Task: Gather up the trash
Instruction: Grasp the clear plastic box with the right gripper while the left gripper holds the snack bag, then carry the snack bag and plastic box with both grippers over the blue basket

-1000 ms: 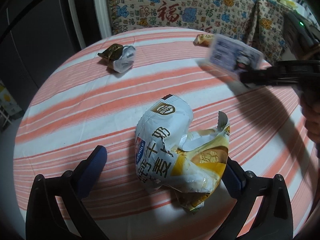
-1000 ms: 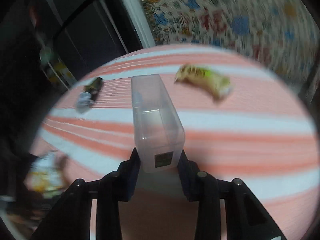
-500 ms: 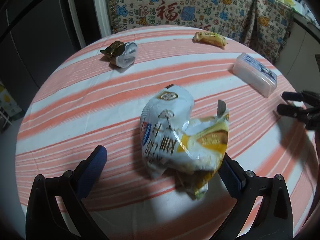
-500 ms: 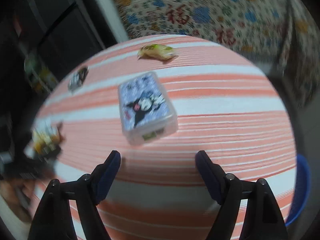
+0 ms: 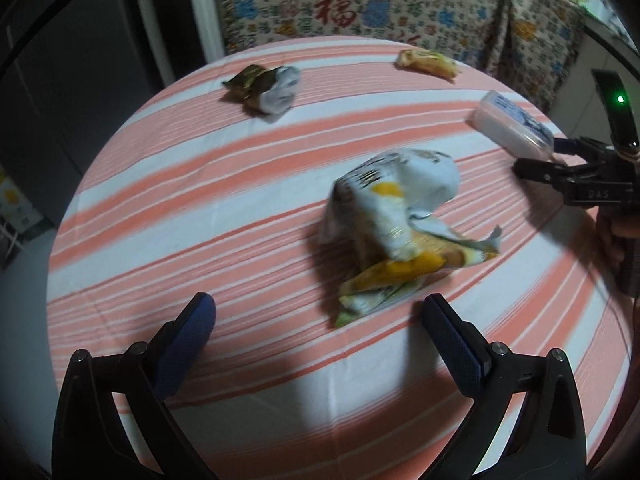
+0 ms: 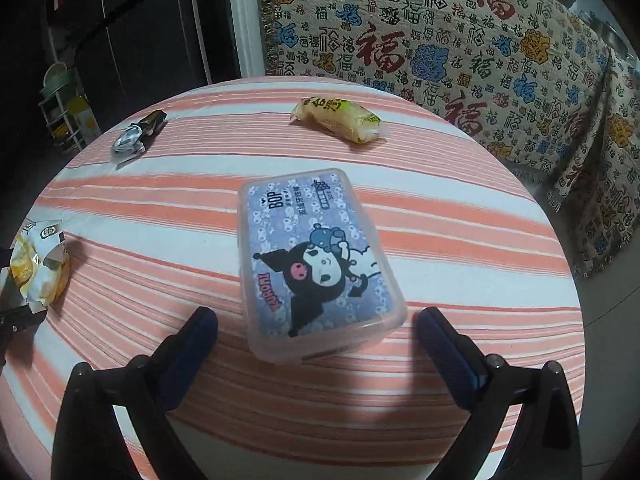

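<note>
1. Right wrist view: the right gripper (image 6: 316,328) is seen with its jaws spread wide, having just been opening; nothing is gripped. The clear plastic box with a cartoon lid (image 6: 316,264) lies flat on the round table with a pink-and-white striped cloth (image 6: 480,240), its near end between the blue pads (image 6: 192,344) but untouched.
2. A yellow snack packet (image 6: 340,120) and a crumpled dark-and-silver wrapper (image 6: 136,136) are seen near the far edge, well apart.
3. Left wrist view: the left gripper (image 5: 316,332) is held wide open and empty, just short of the crumpled white-and-yellow snack bag (image 5: 396,232), which is blurred.
</note>
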`<state>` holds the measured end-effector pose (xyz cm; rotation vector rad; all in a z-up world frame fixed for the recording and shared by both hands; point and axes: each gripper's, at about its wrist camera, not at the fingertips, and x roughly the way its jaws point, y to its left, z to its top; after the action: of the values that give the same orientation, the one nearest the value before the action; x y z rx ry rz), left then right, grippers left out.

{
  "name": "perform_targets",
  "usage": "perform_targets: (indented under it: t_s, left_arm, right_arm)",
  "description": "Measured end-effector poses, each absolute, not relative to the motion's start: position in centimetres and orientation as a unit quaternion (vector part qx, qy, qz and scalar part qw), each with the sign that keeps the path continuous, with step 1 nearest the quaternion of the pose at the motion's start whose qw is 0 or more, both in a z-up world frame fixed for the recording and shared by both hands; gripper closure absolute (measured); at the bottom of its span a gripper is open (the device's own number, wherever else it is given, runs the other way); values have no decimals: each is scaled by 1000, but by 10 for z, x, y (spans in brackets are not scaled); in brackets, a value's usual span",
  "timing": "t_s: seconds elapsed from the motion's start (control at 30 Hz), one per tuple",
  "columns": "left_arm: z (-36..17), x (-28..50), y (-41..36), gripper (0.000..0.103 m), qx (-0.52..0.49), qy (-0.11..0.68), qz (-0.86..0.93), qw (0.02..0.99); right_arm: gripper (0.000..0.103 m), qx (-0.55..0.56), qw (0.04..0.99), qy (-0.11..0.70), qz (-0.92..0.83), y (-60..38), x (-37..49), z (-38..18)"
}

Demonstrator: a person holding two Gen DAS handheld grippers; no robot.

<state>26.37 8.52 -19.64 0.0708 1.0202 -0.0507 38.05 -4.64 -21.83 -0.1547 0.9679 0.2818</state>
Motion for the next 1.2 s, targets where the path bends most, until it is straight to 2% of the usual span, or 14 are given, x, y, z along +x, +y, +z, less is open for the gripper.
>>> perform_targets:
  t_s: [0.3, 0.37, 0.4, 0.43, 0.53, 0.73, 1.2]
  left_arm:
    - [-185, 284, 69, 2, -10, 459, -23, 888]
    - [-186, 287, 70, 26, -19, 459, -22, 888]
    - [-187, 289, 70, 46, -22, 463, -25, 886]
    - [-187, 289, 71, 50, -21, 461, -23, 887]
    - [-184, 284, 74, 64, -29, 451, -35, 891]
    - [-175, 272, 67, 71, -40, 434, -57, 898]
    - [-147, 252, -11, 72, 9, 397, -88, 913]
  right_arm:
    - [2, -65, 858, 486, 153, -43, 387, -202]
    - [2, -83, 859, 483, 150, -39, 391, -196]
    - [9, -91, 855, 487, 153, -36, 394, -196]
    - [40, -97, 848, 495, 159, -34, 398, -197]
    - [40, -88, 838, 515, 160, -36, 399, -194]
    - [40, -74, 848, 496, 171, -51, 365, -175]
    - [40, -42, 865, 473, 160, -121, 293, -148]
